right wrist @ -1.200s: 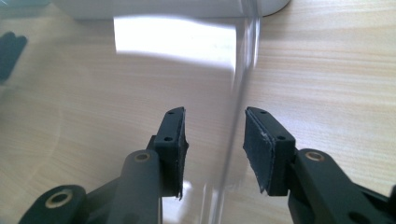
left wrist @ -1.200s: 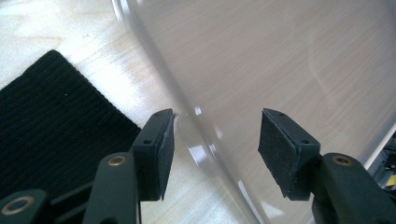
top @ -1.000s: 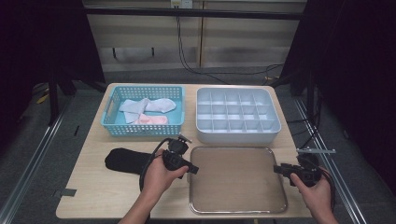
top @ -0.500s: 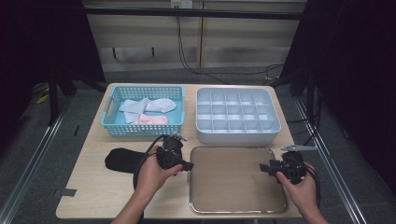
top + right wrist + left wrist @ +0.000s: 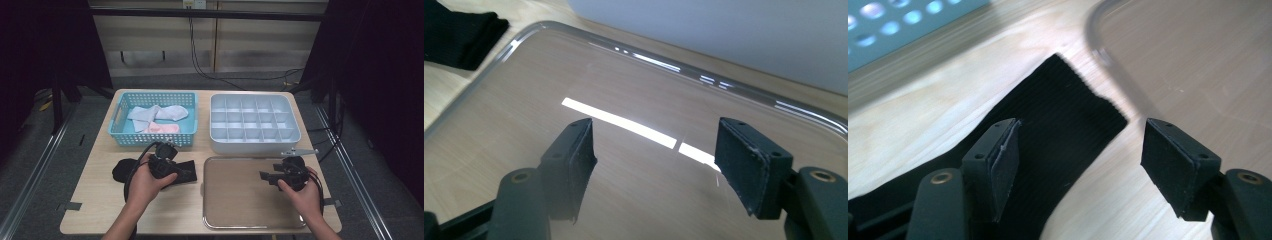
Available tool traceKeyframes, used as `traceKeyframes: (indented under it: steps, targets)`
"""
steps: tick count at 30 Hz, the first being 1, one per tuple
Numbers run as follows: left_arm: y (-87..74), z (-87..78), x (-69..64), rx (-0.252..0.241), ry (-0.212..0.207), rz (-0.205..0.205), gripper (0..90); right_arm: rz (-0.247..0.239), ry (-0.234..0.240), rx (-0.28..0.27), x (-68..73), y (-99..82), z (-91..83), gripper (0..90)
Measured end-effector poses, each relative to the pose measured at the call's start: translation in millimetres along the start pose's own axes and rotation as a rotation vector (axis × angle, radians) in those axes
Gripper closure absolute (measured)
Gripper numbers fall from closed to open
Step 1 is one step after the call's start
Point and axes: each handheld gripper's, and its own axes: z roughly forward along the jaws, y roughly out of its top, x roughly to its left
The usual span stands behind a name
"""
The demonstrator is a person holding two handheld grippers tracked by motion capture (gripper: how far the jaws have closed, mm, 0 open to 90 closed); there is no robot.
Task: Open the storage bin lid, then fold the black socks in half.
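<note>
Black sock (image 5: 1058, 125) is being approached by spread, just-opening, empty left gripper (image 5: 1078, 150), cuff end lying toward tray (image 5: 210, 220).

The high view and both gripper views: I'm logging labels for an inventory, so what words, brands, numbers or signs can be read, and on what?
None: no readable text on the blue basket, the grey divided box, the metal tray, the black sock or the socks in the basket.

Black ribbed sock (image 5: 1058, 120) flat on table, cuff end just beside metal tray (image 5: 250, 220).
</note>
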Motion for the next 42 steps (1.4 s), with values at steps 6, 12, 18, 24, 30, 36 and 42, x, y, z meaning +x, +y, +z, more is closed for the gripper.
traceKeyframes:
  steps: [6,12,18,24,30,36,42]
  targets:
    - [-9.0,-10.7,16.2,-0.012,0.024,-0.024,30.7,-0.034,0.017,-0.005,8.9,8.8,9.0,27.6]
    - [-21.1,-23.6,33.8,-0.032,0.048,-0.071,30.3,-0.064,0.036,-0.014,23.6,21.0,16.4,27.2]
    - [-31.2,-28.9,45.7,-0.023,0.063,-0.085,30.3,-0.094,0.061,0.000,38.6,28.1,28.5,26.9]
    - [-41.5,-38.6,63.1,-0.044,0.080,-0.129,30.4,-0.133,0.100,0.000,59.6,40.8,47.2,26.8]
    - [-46.0,-45.6,71.9,-0.059,0.098,-0.138,31.4,-0.152,0.127,0.004,73.8,49.6,58.1,27.0]
    - [-54.4,-50.0,84.7,-0.055,0.123,-0.162,33.5,-0.175,0.167,0.009,91.6,57.8,75.4,27.9]
    - [-60.1,-51.4,95.1,-0.035,0.160,-0.167,34.9,-0.210,0.204,0.010,108.0,64.2,89.4,31.1]
